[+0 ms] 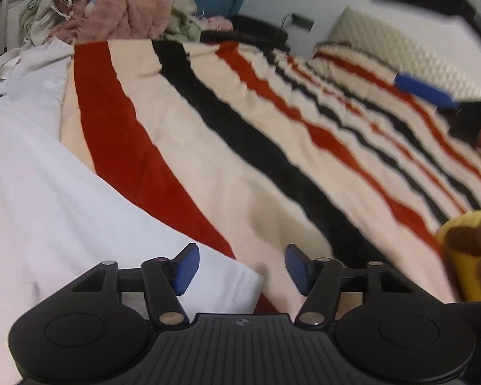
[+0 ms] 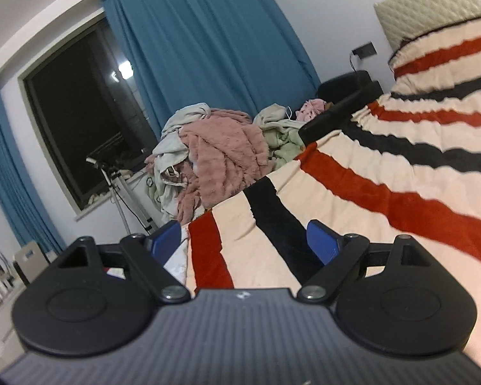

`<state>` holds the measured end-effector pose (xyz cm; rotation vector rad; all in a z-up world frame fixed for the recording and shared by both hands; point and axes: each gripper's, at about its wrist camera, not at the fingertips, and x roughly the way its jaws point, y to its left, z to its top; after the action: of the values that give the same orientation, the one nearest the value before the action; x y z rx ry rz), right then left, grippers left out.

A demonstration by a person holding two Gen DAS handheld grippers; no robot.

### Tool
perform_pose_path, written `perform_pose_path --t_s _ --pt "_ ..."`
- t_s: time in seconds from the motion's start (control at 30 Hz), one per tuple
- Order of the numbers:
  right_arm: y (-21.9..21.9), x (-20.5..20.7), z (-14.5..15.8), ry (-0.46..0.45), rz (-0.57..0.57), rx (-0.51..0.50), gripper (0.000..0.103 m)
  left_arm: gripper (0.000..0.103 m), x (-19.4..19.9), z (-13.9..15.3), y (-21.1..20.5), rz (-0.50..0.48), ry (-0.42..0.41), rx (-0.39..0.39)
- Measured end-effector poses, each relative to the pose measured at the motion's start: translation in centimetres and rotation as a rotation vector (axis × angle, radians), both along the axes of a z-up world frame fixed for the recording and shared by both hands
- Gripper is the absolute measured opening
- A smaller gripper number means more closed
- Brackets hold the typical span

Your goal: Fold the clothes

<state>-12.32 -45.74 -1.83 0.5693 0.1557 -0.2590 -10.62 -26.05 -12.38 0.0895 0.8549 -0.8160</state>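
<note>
Holding left hand-held gripper [image 1: 239, 268] spread over white garment [image 1: 48, 192], which lies on the striped blanket [image 1: 240, 160]. Right hand-held gripper [image 2: 245, 243] spread too, nothing between fingers. Clothes pile [image 2: 221, 154] sits at blanket's far edge.

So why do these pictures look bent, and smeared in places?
Left wrist view: the right gripper and the striped blanket smear with motion. Right wrist view: sharper, but the fisheye bows the window frame and the blue curtain.
</note>
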Motion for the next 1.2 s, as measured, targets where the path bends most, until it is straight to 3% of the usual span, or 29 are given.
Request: perform_pose_path --t_s 0.1,0.13,0.23,0.47,0.6,0.73,0.87,1.1,1.2 --pt "0.6 0.3 -0.3 0.013 0.002 -0.007 0.087 0.035 -0.4 -1.6 -1.0 -0.003 -0.012 0.078" --pt "1.0 0.5 -0.3 0.021 0.007 -0.02 0.087 0.02 -0.5 -1.8 -0.9 0.003 -0.033 0.089" --pt "2.1 1.1 -0.3 0.042 0.026 -0.068 0.087 0.01 -0.7 -1.3 0.2 0.03 -0.063 0.068" --pt "3.7 0.1 0.3 -0.037 0.099 -0.108 0.087 0.009 -2.6 4.9 7.6 0.14 -0.145 -0.064" --pt "4.6 -0.4 0.8 -0.045 0.106 -0.143 0.087 0.009 -4.6 8.4 15.0 0.267 -0.113 -0.168" --pt "5.5 -0.5 1.2 -0.039 0.139 -0.157 0.087 0.009 -7.6 9.9 22.2 0.398 -0.087 -0.189" --pt "6.9 -0.2 1.3 -0.007 0.183 -0.196 0.087 0.008 -8.7 9.7 26.0 0.483 -0.029 -0.114" --pt "9.9 0.6 0.9 0.058 0.27 -0.275 0.087 0.009 -8.5 8.0 26.9 0.518 -0.015 0.081" --pt "10.7 0.4 0.7 0.057 0.301 -0.302 0.087 0.022 -8.6 7.9 26.4 0.496 -0.03 0.115"
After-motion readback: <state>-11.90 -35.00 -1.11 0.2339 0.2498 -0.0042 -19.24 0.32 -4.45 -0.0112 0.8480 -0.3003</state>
